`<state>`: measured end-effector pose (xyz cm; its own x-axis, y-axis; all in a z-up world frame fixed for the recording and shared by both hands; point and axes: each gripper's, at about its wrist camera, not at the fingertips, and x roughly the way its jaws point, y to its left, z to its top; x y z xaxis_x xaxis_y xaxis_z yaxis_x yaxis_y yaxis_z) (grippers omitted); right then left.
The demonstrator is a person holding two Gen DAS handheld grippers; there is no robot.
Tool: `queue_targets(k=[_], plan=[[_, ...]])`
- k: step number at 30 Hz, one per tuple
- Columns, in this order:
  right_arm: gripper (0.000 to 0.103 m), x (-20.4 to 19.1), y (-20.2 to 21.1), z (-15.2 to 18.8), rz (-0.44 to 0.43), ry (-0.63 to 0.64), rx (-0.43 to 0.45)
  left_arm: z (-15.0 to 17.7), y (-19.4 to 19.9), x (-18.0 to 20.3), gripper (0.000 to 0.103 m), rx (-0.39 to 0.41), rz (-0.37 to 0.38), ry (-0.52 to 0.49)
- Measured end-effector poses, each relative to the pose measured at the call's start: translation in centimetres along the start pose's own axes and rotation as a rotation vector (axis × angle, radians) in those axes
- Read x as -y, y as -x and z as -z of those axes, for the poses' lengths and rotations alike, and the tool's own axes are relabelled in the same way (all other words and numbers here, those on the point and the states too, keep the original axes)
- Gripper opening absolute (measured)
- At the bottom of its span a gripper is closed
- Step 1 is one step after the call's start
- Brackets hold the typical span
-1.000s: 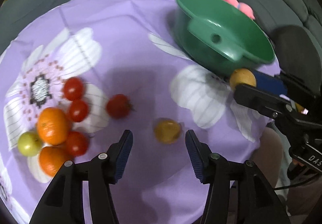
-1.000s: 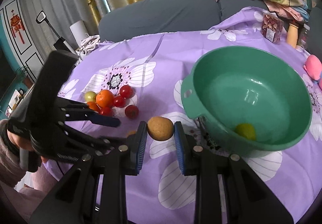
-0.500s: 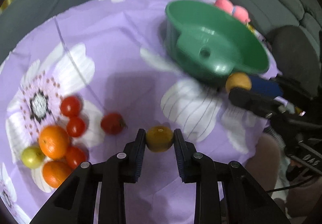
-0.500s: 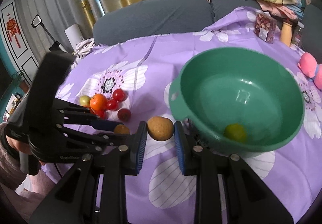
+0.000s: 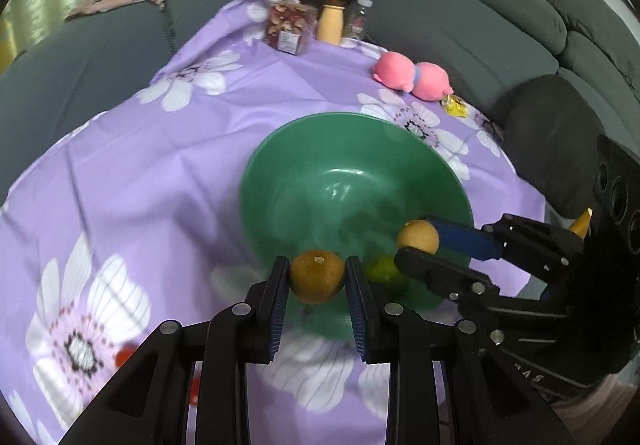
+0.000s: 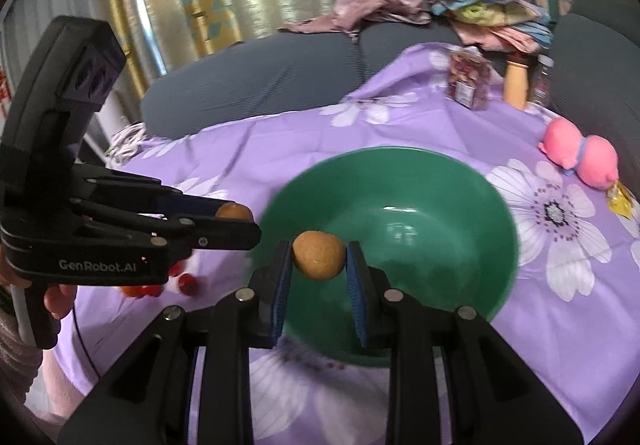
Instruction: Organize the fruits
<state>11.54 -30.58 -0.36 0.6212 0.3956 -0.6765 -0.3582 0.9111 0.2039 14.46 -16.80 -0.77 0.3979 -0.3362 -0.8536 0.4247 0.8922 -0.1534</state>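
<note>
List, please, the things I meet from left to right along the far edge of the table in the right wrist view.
Jar of dried red pieces → tan bottle → dark-capped clear bottle → pink plush toy.

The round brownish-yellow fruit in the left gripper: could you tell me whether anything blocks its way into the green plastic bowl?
Nothing visible does. The round brownish-yellow fruit in the left gripper is at the green plastic bowl's near rim. The right gripper, holding a tan fruit, is beside it, over the bowl's right side.
</note>
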Motion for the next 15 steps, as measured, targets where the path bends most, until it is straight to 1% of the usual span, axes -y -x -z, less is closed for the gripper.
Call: queue_targets(k=[7,12,13,14,15], plan=[[0.028,1.7,-0.9,0.1,0.043,-0.022,-0.029,-1.3,-2.7,0.6,0.029,-0.037,-0.012,-0.017],[0.029,2.1,-0.9,0.2,0.051,-0.038,-0.035,-1.4,-2.5,0.6,0.029,-0.029,-0.042,0.003],[0.029,2.0,-0.8,0.2,0.050,-0.036,-0.031,-1.3,-2.3,0.5,0.031,-0.025,-0.047,0.006],[0.030,1.9,-0.7,0.2,0.051,-0.035,-0.031,-1.2,-2.0,0.4,0.041,-0.021,-0.052,0.008],[0.031,1.8,-0.6,0.2,0.051,-0.033,-0.030,-1.0,-1.6,0.2,0.054,-0.015,-0.060,0.014]])
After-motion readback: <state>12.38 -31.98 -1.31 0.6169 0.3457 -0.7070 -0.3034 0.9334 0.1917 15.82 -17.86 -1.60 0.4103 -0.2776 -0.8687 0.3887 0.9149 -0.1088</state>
